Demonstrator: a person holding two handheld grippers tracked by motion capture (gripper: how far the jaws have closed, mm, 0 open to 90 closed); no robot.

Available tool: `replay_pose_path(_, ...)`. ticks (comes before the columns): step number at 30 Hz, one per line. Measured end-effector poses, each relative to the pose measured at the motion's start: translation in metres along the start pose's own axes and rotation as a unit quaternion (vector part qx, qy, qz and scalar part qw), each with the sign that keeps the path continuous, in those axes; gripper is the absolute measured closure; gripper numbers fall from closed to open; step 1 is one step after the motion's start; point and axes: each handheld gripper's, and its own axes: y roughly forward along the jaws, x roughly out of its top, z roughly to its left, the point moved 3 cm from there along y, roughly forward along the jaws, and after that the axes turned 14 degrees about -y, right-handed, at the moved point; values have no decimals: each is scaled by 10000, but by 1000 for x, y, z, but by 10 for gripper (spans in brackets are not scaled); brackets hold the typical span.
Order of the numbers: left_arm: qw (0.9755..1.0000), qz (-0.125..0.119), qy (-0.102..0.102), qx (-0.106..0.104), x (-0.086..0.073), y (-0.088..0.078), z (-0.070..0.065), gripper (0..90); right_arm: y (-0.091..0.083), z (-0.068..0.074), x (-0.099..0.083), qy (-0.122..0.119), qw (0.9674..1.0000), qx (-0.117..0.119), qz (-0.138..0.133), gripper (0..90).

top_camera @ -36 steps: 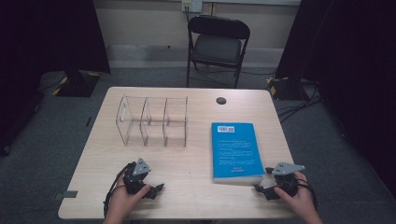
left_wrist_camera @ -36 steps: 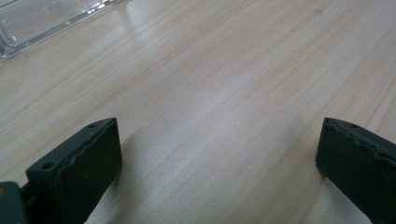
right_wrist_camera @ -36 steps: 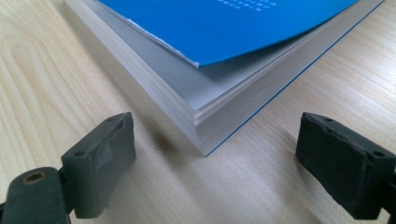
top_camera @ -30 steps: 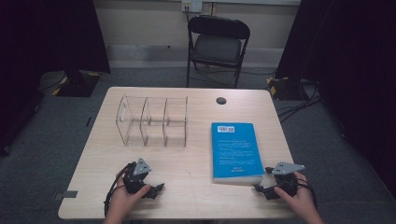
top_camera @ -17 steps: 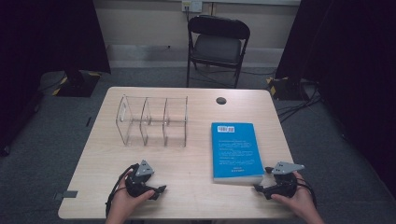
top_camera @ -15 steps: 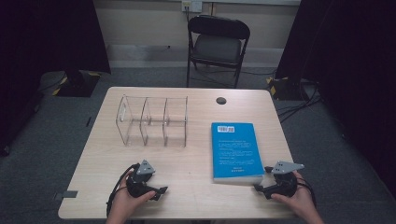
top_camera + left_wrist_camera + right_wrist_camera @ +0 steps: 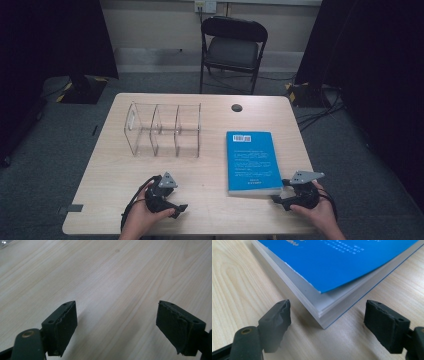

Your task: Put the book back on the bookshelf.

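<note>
A blue book [image 7: 251, 162] lies flat on the right half of the wooden table [image 7: 210, 120]. My right gripper [image 7: 278, 200] rests at the front right and points left at the book's near right corner. In the right gripper view that corner [image 7: 323, 323] sits between the jaws of the right gripper [image 7: 327, 325]. The jaws have just been closing, but the pads stand apart from the book. My left gripper [image 7: 178, 208] is at the front left, open over bare wood, its jaws a little narrower than a second ago. Nothing lies between the jaws of the left gripper [image 7: 116, 327].
A clear acrylic rack [image 7: 163, 129] with three compartments stands at the back left of the table. A dark round cable hole [image 7: 236, 107] is near the far edge. A black folding chair [image 7: 233, 47] stands behind the table.
My left gripper has shifted a little to the right and lifted slightly off the table. The right hand has kept its place by the book.
</note>
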Motion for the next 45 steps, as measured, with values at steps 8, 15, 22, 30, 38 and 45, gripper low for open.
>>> replay_pose_path(8, 9997, 118, 172, -144, 13, 5, -11, 180, 4, 2, 11, -150, 9997, -38, 210, 233)
replay_pose_path(15, 9989, 207, 344, -221, 24, 15, -21, 181, 9, -2, 11, -44, 9997, -3, 250, 233)
replay_pose_path(22, 9974, 388, 551, -239, 32, 24, -30, 182, 9, -2, 11, -8, 9996, 2, 291, 235)
replay_pose_path(30, 9966, 417, 641, -302, 41, 30, -37, 182, 8, -4, 14, 57, 9990, 66, 427, 243)
replay_pose_path(38, 9958, 392, 739, -381, 55, 38, -47, 182, 7, -5, 16, 15, 9989, 113, 460, 252)
replay_pose_path(45, 9944, 333, 894, -452, 67, 47, -57, 182, 7, -6, 16, -34, 9989, 87, 450, 253)
